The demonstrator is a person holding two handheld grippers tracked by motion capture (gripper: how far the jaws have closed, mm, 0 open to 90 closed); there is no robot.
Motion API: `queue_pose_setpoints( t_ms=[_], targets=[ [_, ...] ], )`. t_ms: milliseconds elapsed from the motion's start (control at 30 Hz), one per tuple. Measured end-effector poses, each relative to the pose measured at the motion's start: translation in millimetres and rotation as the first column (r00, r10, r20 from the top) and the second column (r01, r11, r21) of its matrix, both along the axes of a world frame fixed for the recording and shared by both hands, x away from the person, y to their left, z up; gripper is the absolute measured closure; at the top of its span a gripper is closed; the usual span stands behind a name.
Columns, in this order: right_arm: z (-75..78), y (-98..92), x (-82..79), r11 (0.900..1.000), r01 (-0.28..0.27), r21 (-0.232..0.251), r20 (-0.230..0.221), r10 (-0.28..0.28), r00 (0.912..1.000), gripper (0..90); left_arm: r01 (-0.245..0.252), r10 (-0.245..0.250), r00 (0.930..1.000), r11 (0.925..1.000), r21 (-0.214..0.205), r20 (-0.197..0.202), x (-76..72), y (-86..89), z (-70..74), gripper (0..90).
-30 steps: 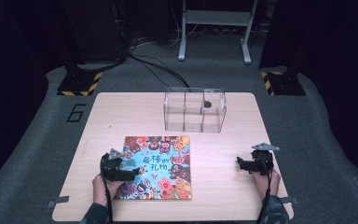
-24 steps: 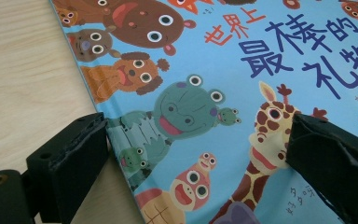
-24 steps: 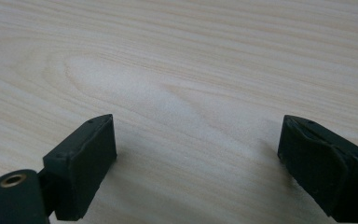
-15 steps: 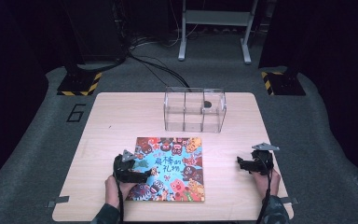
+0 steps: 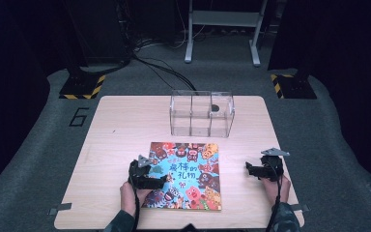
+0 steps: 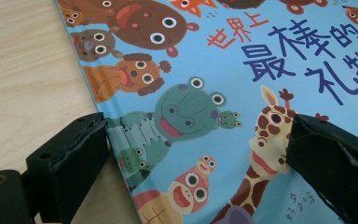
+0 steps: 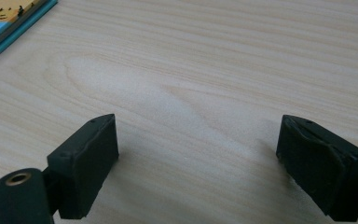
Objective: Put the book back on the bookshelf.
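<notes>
Now the picture book (image 5: 186,175) is lying nearer the clear box (image 5: 202,113), slid rightward by the left gripper (image 5: 162,182), jaws open astride its edge; the right gripper (image 5: 248,168) is waiting open beside it.

Wide-apart tongs (image 7: 198,163) over bare wooden table (image 7: 223,70), book corner (image 7: 9,21) top left

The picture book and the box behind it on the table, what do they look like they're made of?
The picture book: glossy printed card cover, probably a hardback, judging by its stiff, thick edge.
The box: clear hard plastic, perhaps acrylic; the table shows through its walls and dividers.
</notes>
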State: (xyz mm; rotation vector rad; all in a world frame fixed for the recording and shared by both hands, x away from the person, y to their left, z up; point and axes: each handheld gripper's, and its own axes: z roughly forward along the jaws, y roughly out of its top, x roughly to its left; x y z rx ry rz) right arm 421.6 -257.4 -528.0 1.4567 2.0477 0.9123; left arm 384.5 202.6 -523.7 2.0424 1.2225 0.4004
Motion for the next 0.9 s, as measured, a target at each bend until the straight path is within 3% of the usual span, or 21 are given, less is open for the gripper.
queue_pose_setpoints(
  t_ms=[200, 233, 267, 300, 500, 533, 700, 733, 767, 800, 900],
  targets=[
    [0.0, 0.0, -0.1, 1.0, -0.001, 0.0, 0.0, 0.001, 1.0, 12.5, 0.016, -0.016, 0.9999, 0.9998, 0.012, -0.007, 0.2, -10.3, 0.8, 5.5],
    [0.1, 0.1, -0.1, 1.0, 0.0, 0.0, 0.0, 0.0, 1.0, 12.5, -0.005, 0.005, 1.0, 0.9999, -0.011, -0.001, -0.1, -14.2, -0.3, 5.5],
    [0.0, 0.0, -0.1, 1.0, -0.001, 0.0, 0.001, 0.001, 1.0, 12.5, 0.017, -0.017, 0.9998, 0.9998, 0.01, -0.007, 0.2, -13.3, 0.6, 5.5],
    [0.0, 0.0, -0.1, 1.0, -0.001, 0.0, 0.001, 0.001, 1.0, 12.5, 0.013, -0.013, 0.9999, 0.9999, 0.004, 0.001, 0.0, -16.5, 0.0, 5.5],
    [0.1, 0.1, -0.1, 1.0, -0.001, 0.0, 0.002, 0.001, 1.0, 12.8, 0.018, -0.018, 0.9998, 0.9998, -0.009, 0.005, -0.8, -13.5, 1.5, 4.0],
    [0.1, 0.2, -0.1, 1.0, 0.002, 0.001, 0.002, -0.002, 1.0, 12.9, -0.009, 0.009, 0.9993, 0.9999, -0.013, 0.035, -2.8, -7.7, 4.8, 0.8],
    [0.1, 0.3, -0.2, 1.0, 0.004, 0.003, 0.002, -0.004, 1.0, 13.0, -0.075, 0.075, 0.9959, 0.9972, -0.002, 0.05, -3.8, 16.9, 8.1, 0.1],
    [0.0, 0.3, -0.3, 1.0, 0.005, 0.003, 0.004, -0.005, 1.0, 13.2, -0.105, 0.105, 0.9937, 0.9944, 0.005, 0.039, -3.8, 32.3, 7.2, 0.1],
    [0.1, 0.6, -0.6, 0.9999, 0.009, 0.006, 0.001, -0.009, 1.0, 13.3, -0.105, 0.105, 0.9937, 0.9944, 0.005, 0.039, -3.8, 32.3, 7.2, 0.1],
    [0.3, 0.5, -0.9, 0.9999, 0.009, 0.005, -0.003, -0.009, 1.0, 13.8, -0.14, 0.14, 0.9899, 0.9899, 0.02, 0.024, -3.0, 46.1, 5.4, 0.1],
    [0.3, 1.0, -1.0, 0.9998, 0.018, 0.014, 0.003, -0.018, 0.9998, 14.4, -0.181, 0.181, 0.9834, 0.9834, 0.008, 0.014, -2.9, 58.8, 3.3, 0.0]
  ],
)
